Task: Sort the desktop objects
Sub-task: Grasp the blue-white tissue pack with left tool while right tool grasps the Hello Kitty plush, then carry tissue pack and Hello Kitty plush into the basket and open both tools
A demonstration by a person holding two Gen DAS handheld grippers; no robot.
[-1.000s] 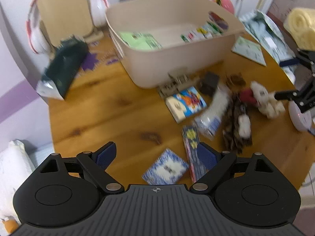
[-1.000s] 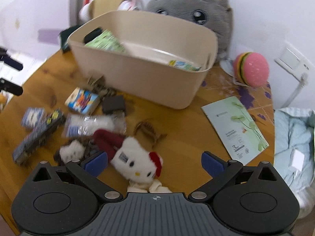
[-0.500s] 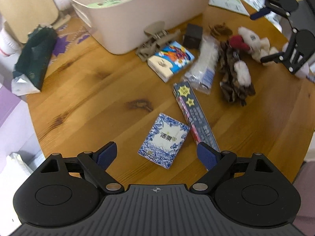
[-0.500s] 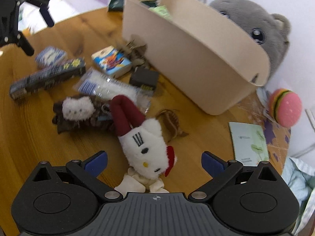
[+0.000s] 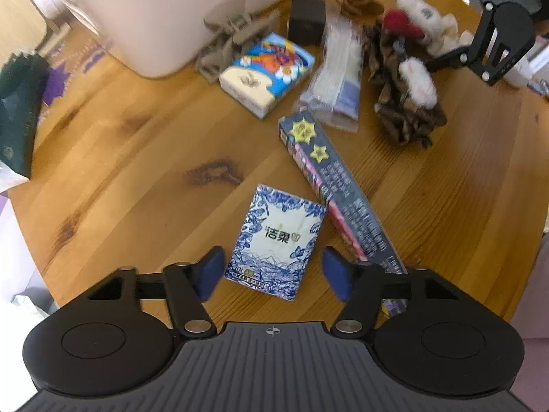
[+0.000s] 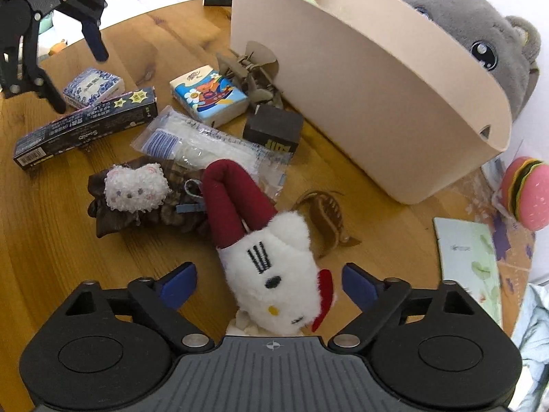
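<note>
Blue-white tissue pack [image 5: 276, 242] lies flat on the surface between my left hand-held gripper [image 5: 272, 269] pads, jaws just closing, not touching. Soft, light: pinch long sides. Right hand-held gripper [image 6: 269, 286] closing, straddling plush [image 6: 274, 271].

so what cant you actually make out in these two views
- Bin contents: in the right wrist view its near wall hides nearly everything; in the left wrist view the top edge cuts its opening off.
- Grey plush: body hidden behind the bin.
- Long dark box: its near end sits under the left gripper finger; print too small to read.
- White cat plush: lower body hidden by the right gripper housing.
</note>
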